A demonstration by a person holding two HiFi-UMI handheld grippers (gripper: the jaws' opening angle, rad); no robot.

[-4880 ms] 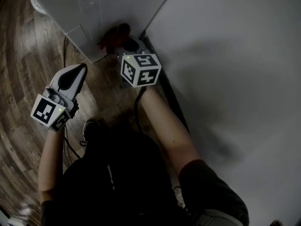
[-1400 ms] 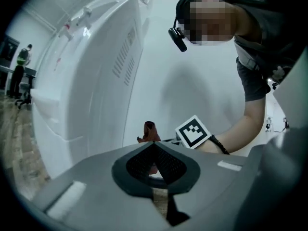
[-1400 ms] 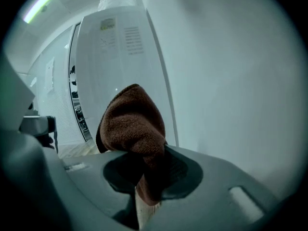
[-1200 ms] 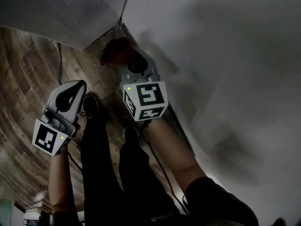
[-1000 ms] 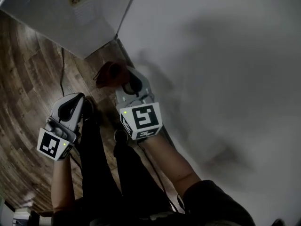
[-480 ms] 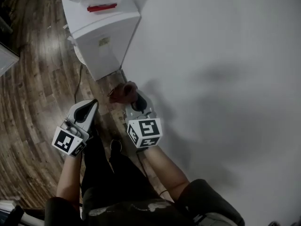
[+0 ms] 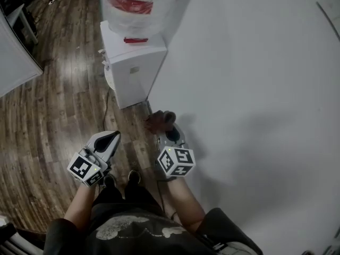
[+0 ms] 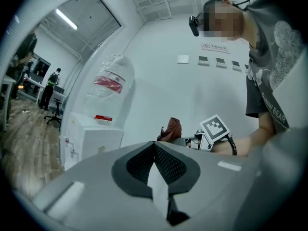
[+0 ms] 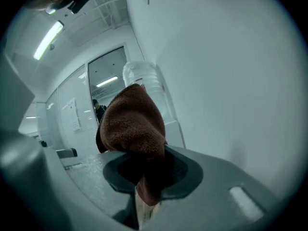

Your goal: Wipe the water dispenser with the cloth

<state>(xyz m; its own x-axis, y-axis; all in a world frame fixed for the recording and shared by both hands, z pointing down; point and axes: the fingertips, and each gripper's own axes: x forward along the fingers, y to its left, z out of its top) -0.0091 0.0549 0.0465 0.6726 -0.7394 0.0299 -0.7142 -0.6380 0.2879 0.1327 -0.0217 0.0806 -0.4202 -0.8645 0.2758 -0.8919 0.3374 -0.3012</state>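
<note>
Clearly the cloth (image 7: 160, 122), a brown bunched wad, sits clamped in the right gripper (image 7: 167, 130). The right gripper view shows its jaws pinched on the lower folds while the rest of the fabric balloons up over the tips. It touches nothing else and hangs in the air close beside the white wall (image 7: 255, 89).

The water dispenser (image 7: 133, 70) stands ahead of the cloth and a little to its left, well apart from it. It is upright with its long axis vertical, a white cabinet backed against the same wall with the clear bottle (image 7: 139, 4) seated on top.

The left gripper (image 7: 112, 138) hovers over the wooden floor (image 7: 53, 121) with its jaws together on nothing, pointing the same way.

I judge no wiping is under way. The right gripper is the nearer one and carries the cloth, so the coming move calls for it to travel forward and slightly left along the wall to reach the cabinet.
</note>
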